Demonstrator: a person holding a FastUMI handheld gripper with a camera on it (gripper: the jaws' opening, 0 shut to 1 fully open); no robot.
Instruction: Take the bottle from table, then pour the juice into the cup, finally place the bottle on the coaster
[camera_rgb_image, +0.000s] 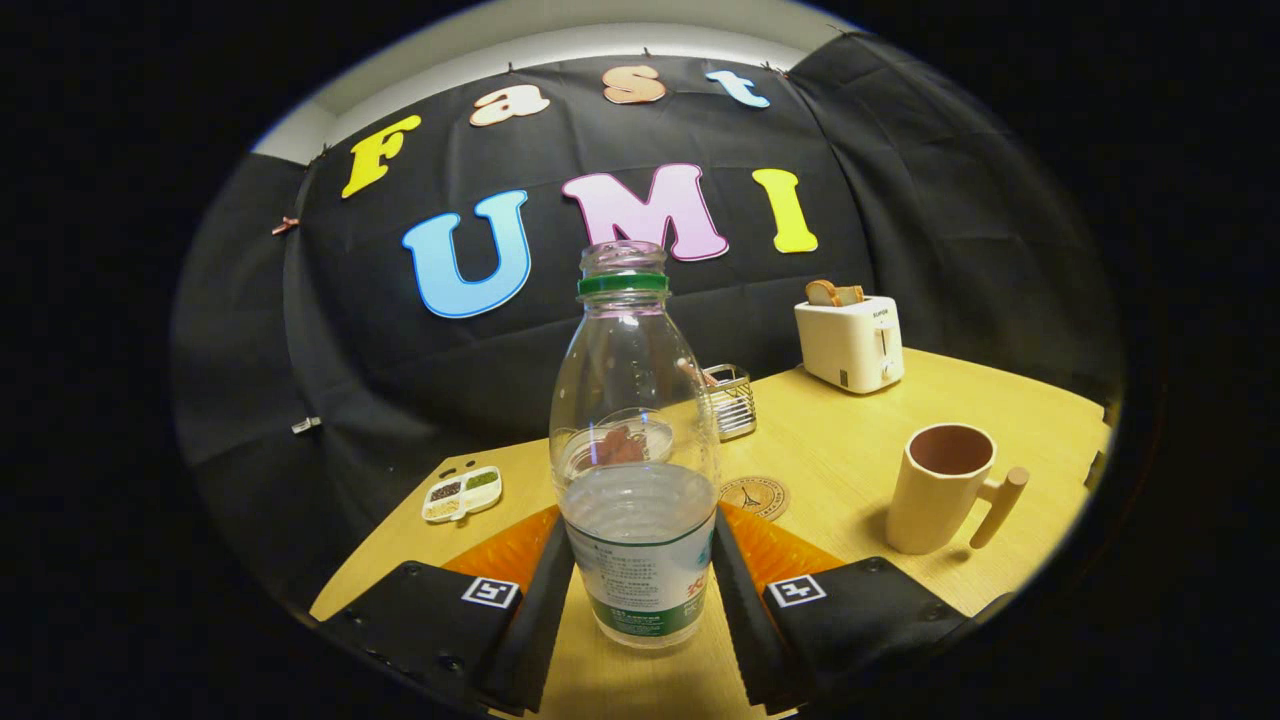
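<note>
Bottle (634, 470) stands upright between the gripper (634, 580) fingers, both pads pressed against its lower sides, its base on the table (860, 450). Coaster (754, 496) lies just behind it, cup (940, 488) off to the right.

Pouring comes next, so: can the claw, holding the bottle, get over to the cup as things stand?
Probably yes. The claw is shut on the bottle, and the cup stands open-mouthed ahead to the right with bare table between; the coaster lies flat and low.
</note>
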